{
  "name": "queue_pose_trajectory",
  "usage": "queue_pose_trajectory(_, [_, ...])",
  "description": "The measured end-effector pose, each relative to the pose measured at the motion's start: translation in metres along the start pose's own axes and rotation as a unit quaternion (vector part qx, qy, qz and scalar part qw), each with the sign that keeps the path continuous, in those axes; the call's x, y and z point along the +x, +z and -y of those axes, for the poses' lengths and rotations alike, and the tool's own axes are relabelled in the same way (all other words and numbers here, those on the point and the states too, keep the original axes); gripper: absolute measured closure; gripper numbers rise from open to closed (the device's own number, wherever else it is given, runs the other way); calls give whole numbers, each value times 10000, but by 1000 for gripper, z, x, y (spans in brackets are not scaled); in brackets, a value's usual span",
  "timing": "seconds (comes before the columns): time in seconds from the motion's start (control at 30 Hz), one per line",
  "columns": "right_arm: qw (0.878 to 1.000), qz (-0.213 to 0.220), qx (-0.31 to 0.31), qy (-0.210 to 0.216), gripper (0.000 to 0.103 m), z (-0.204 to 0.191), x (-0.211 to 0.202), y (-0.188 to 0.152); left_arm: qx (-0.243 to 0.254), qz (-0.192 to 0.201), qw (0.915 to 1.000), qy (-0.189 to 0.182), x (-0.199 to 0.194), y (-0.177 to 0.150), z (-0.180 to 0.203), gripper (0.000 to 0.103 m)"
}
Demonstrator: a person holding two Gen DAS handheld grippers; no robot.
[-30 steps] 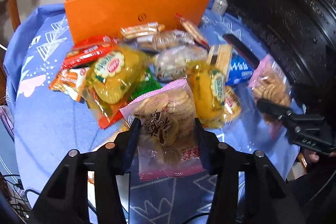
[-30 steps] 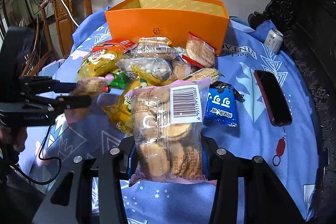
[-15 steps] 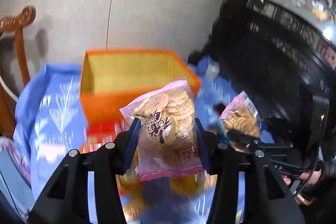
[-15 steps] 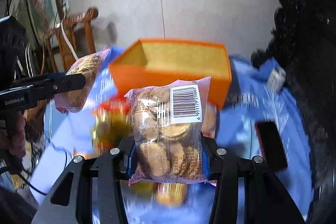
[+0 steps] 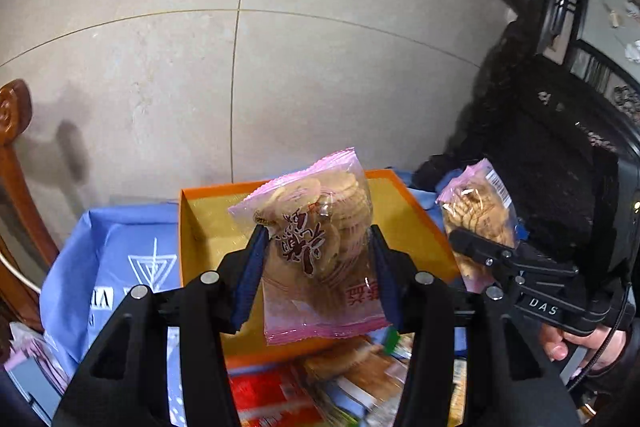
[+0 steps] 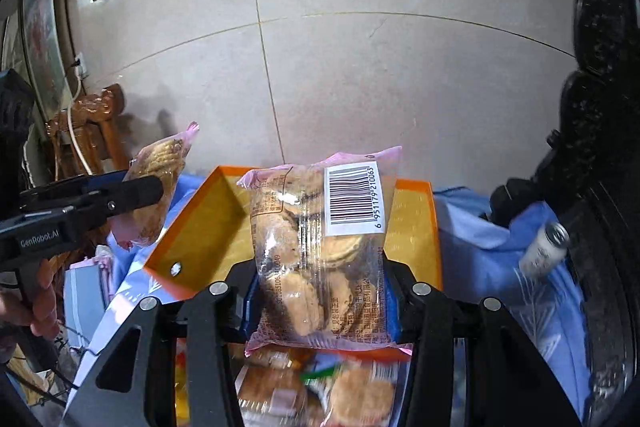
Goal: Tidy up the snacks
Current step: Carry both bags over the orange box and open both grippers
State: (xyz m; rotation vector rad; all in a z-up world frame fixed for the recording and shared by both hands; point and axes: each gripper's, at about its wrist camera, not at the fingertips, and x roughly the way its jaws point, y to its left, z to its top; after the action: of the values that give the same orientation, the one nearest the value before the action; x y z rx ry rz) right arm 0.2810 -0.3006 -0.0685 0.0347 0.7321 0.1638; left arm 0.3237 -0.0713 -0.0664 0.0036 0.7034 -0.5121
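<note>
Gripping pink biscuit packs (image 5: 320, 247) (image 6: 320, 251), both grippers (image 5: 318, 275) (image 6: 320, 291), above orange box (image 5: 416, 223) rim, interior empty.

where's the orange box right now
In both wrist views the orange box sits open on the blue cloth near the tiled wall, just behind the two held cookie packs, with the loose snacks nearer the cameras.

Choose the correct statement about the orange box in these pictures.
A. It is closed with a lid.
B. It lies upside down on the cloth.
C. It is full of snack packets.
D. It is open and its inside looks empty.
D: the orange box has no lid, and only its bare yellow lining shows behind the held biscuit packet.
</note>
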Motion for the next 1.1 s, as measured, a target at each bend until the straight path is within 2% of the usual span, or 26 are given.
queue_pose_trajectory(0.07, [10000, -15, -10, -30, 55, 3, 14, 5, -33, -50, 10000, 75, 13, 3, -7, 49])
queue_pose_trajectory(0.13, [9999, -30, 8, -97, 31, 3, 24, 12, -228, -134, 9992, 315, 19, 6, -13, 8])
queue_pose_trajectory(0.17, [9999, -12, 20, -170, 22, 3, 24, 13, -371, -71, 9982, 470, 17, 6, -17, 5])
queue_pose_trajectory(0.27, [9998, 153, -17, -134, 22, 1, 12, 10, -564, 158, 9975, 407, 2, 2, -23, 4])
queue_pose_trajectory(0.4, [9998, -202, 45, 79, 16, -5, -4, -19, -542, -39, 9975, 460, -12, -22, -23, 4])
queue_pose_trajectory(0.67, [9949, -987, 176, 51, 16, -21, -48, -112, -660, -693, 9932, 669, -55, -125, -11, 4])
queue_pose_trajectory(0.83, [9869, -1540, 476, 104, 16, -34, -63, -168, -496, -1054, 9904, 746, -81, -181, 1, 4])
queue_pose_trajectory(0.97, [9804, -1845, 676, 157, 16, -43, -60, -194, -546, -1127, 9896, 711, -98, -199, 5, 4])
queue_pose_trajectory(1.1, [9748, -2071, 826, 100, 16, -52, -45, -209, -646, -1104, 9892, 716, -107, -202, 4, 4])
